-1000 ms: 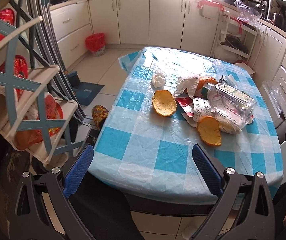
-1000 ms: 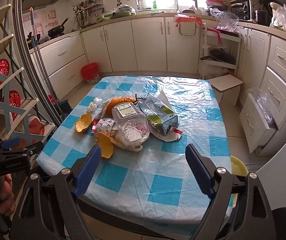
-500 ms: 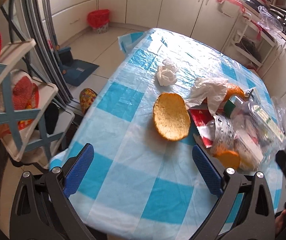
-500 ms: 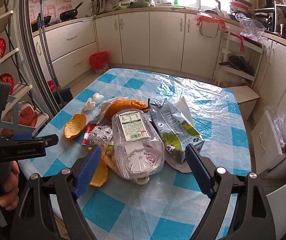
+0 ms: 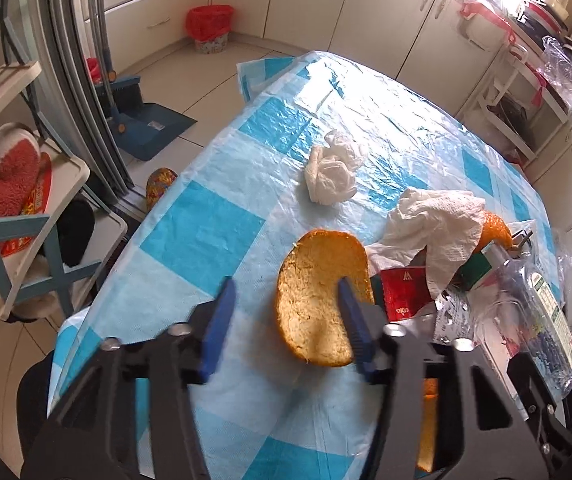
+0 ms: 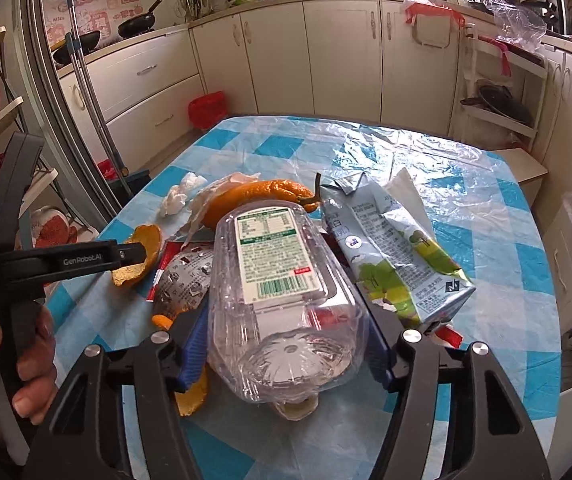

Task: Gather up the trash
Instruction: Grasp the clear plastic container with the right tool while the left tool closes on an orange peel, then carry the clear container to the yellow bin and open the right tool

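Observation:
Trash lies in a heap on the blue-checked tablecloth. A large orange peel lies cupped side up; my left gripper is open, its right finger over the peel's right edge, its left finger on the cloth beside it. A clear plastic bottle lies with its base toward the right wrist camera. My right gripper is open with a finger on each side of the bottle's base. A crumpled milk carton, a whole orange fruit, tissues and a red wrapper lie around.
A red bin stands on the floor by the cabinets. A dustpan and broom lean at the left, beside a shelf rack. Another peel lies under the right gripper's left finger. Cabinets ring the room.
Both grippers moved forward and down to the trash. The left one narrowed around the large peel's edge; the right one narrowed around the bottle's base.

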Demonstrator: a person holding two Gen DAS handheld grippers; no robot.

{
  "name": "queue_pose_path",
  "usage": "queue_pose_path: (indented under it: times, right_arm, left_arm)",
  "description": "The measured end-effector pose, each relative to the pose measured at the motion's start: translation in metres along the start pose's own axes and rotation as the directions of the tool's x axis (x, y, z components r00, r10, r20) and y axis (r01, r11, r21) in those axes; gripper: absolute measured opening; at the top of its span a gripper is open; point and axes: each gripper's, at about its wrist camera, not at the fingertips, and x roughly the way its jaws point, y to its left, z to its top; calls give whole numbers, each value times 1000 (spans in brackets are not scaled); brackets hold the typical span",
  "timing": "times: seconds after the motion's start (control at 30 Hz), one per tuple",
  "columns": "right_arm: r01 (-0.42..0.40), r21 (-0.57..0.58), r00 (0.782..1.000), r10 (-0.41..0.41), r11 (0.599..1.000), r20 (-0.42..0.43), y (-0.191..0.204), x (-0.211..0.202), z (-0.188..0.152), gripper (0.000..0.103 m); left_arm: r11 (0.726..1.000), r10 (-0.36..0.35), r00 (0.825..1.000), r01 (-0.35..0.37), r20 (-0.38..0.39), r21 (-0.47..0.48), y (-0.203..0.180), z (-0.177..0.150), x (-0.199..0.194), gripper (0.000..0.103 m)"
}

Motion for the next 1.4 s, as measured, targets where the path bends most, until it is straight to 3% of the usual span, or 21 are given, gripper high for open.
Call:
queue_pose_path:
  times: [0.1, 0.3, 0.8, 0.9, 1.03, 1.13, 1.23, 1.33, 1.4]
  right_arm:
    - [-23, 11, 1000, 23, 1000, 6, -2, -1, 0, 58]
    - [-51, 22, 998, 50, 998, 27, -2, -10, -2, 57]
    - [-123, 76, 988, 114, 990, 104, -6, -64, -13, 57]
    - [-113, 95, 991, 105, 989, 84, -10, -64, -19, 57]
    - [-91, 83, 995, 93, 992, -29, -6, -47, -35, 57]
    - [-100, 108, 994, 105, 989, -42, -10, -44, -46, 57]
    - [-187, 210, 981, 192, 960, -6, -23, -54, -38, 57]
    - [-297, 348, 952, 304, 889, 37, -41, -60, -35, 57]
    - [-319, 384, 945, 322, 867, 58, -47, -66, -34, 57]
  left_arm:
    - [1000, -7, 1000, 7, -7, 16, 2, 0, 1, 12]
    - [999, -20, 1000, 19, 10, 33, 11, -14, -16, 6]
    - [994, -36, 998, 31, 43, 109, 18, -49, -61, 5]
    - [993, -32, 999, 28, 29, 117, 16, -56, -58, 5]
    - [992, -32, 999, 33, -3, 123, 17, -62, -48, 5]
    - [994, -31, 999, 33, -21, 100, 22, -63, -41, 6]
    - [995, -36, 999, 37, -19, 97, 24, -61, -40, 6]
    - [994, -46, 999, 47, -14, 99, 23, -56, -40, 6]
    - [994, -52, 999, 52, -5, 100, 23, -54, -43, 5]
